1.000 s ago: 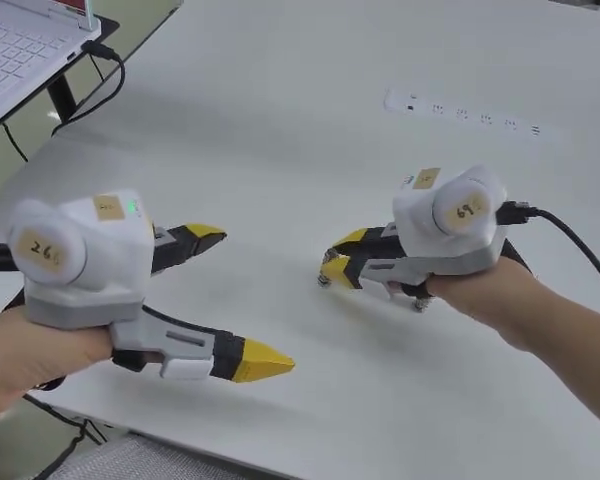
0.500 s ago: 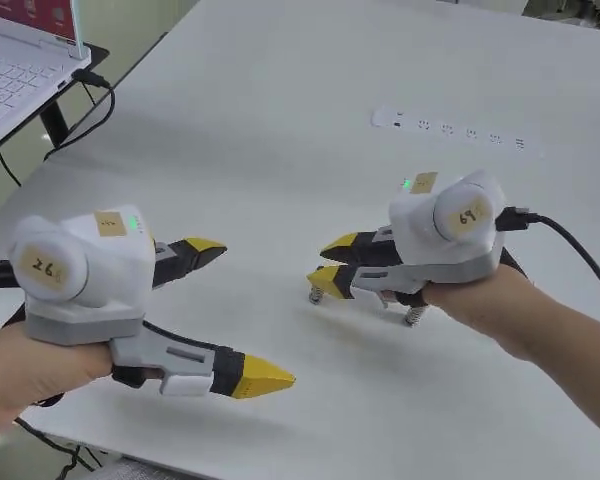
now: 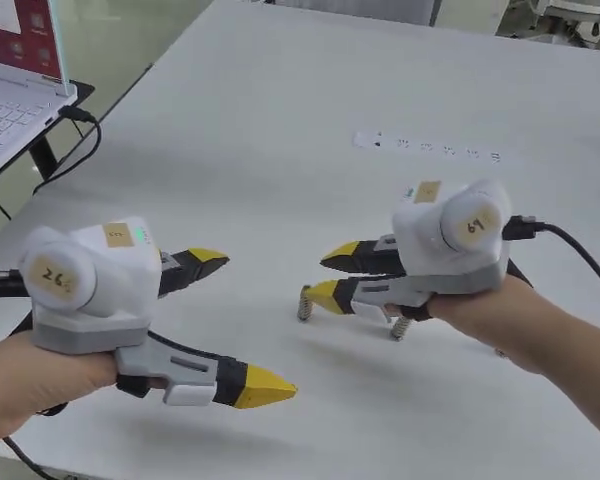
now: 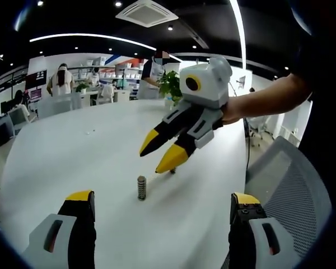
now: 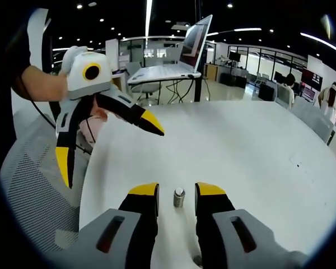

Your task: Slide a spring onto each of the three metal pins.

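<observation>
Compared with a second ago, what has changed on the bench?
Mostly the camera shifted. The right claw stays open astride the small upright metal spring, gripping nothing; its jaws may have spread slightly. The left claw stays wide open, and the spring has not moved.

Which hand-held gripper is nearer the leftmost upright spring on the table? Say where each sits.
Right. The right hand-held gripper has its jaw tips right beside the spring. The left hand-held gripper, wide open, sits apart to the spring's left.

Coiled spring [image 3: 304, 303] standing upright on table [image 3: 280, 130], second spring [image 3: 400, 327] nearby
</observation>
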Available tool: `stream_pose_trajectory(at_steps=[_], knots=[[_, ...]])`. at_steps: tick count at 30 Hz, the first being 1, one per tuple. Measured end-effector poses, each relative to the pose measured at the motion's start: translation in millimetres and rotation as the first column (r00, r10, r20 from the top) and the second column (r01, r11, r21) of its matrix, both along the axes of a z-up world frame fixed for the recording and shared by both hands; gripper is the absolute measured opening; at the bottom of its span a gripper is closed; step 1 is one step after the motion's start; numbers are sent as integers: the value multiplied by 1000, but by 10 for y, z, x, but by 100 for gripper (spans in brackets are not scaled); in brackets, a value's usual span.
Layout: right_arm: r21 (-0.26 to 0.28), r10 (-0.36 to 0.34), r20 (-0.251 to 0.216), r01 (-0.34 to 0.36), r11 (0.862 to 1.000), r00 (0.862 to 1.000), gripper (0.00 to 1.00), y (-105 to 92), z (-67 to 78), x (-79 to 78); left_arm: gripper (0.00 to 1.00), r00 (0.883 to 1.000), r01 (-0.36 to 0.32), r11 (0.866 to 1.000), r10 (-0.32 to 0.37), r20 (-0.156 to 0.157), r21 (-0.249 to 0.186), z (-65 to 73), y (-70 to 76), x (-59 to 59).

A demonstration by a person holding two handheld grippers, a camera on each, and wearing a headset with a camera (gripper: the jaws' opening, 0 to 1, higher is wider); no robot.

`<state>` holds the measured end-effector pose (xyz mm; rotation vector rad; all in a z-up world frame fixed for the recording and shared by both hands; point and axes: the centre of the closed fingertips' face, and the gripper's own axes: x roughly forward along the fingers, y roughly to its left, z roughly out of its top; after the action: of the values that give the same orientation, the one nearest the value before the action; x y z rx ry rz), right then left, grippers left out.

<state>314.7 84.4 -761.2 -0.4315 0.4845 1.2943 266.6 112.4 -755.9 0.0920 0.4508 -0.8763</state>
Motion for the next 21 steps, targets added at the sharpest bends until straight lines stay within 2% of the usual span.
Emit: stream_pose_trajectory(at_steps=[7, 9, 12, 16, 21], knots=[[13, -26, 9, 26, 1000, 1000, 29, -156, 58, -27, 98, 1000, 16, 1000, -16, 6, 15, 40, -74, 9], [14, -35, 8, 34, 999, 999, 29, -209, 63, -32, 98, 1000, 26, 999, -26, -8, 34, -10, -93, -5], [12, -61, 12, 61, 998, 998, 30, -346, 55, -30, 98, 999, 42, 998, -42, -6, 55, -33, -138, -33], [12, -95, 14, 95, 995, 995, 31, -522, 64, -44, 98, 998, 60, 997, -59, -10, 49, -15, -216, -65], [50, -140, 27, 138, 989, 990, 37, -719, 161, -94, 98, 998, 67, 997, -67, 3, 47, 49, -299, -66]])
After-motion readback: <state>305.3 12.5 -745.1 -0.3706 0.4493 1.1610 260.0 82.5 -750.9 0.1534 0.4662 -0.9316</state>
